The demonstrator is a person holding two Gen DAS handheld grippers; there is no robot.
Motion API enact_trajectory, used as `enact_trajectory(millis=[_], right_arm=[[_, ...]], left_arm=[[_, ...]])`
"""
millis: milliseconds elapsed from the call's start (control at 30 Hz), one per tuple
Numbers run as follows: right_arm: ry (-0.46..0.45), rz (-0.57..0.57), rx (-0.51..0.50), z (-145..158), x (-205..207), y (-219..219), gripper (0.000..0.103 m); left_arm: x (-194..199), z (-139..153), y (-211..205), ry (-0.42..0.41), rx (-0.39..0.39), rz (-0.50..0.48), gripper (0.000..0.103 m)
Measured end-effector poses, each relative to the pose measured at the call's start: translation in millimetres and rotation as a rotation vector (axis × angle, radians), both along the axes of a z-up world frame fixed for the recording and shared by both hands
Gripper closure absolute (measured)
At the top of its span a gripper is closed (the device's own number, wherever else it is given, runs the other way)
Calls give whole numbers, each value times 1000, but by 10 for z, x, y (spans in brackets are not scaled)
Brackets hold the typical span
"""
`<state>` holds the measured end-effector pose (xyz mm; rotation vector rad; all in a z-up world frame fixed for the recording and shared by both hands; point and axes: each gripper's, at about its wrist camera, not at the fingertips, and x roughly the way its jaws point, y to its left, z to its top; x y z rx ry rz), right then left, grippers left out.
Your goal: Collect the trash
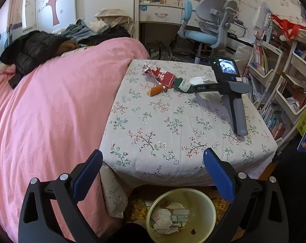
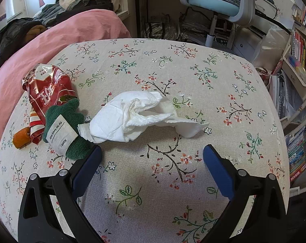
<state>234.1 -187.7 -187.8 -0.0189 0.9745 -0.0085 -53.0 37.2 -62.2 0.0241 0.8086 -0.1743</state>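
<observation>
your bedroom scene is filled by the pink-quilted bed (image 1: 51, 101) on the left, with the flower-clothed bench (image 1: 173, 125) against its right side. below the bench's near edge stands a pale bin (image 1: 203, 204) holding crumpled paper. your left hand-held gripper (image 1: 153, 174) hangs wide open and empty above it. your right hand-held gripper (image 2: 152, 167) gapes empty just near of the white tissue (image 2: 138, 117). left of that lie a green toy (image 2: 66, 125), a red wrapper (image 2: 49, 93) and an orange scrap (image 2: 21, 138).
</observation>
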Motion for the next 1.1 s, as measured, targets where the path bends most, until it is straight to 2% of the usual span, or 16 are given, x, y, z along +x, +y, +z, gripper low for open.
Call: enact_trajectory(millis=[167, 267, 467, 633, 833, 1100], right_arm=[[0, 0, 0, 0, 0, 0, 7], [0, 0, 0, -1, 0, -1, 7], [0, 0, 0, -1, 0, -1, 7], [0, 0, 0, 0, 0, -1, 7], [0, 1, 0, 1, 0, -3, 7], [0, 1, 0, 2, 0, -3, 7]], left_arm=[[75, -53, 81, 38, -38, 36, 8], [87, -73, 66, 46, -27, 46, 8], [14, -44, 35, 20, -17, 16, 8], [40, -37, 68, 23, -32, 32, 8], [-27, -24, -46, -20, 47, 22, 8], [-46, -16, -85, -40, 89, 25, 8]])
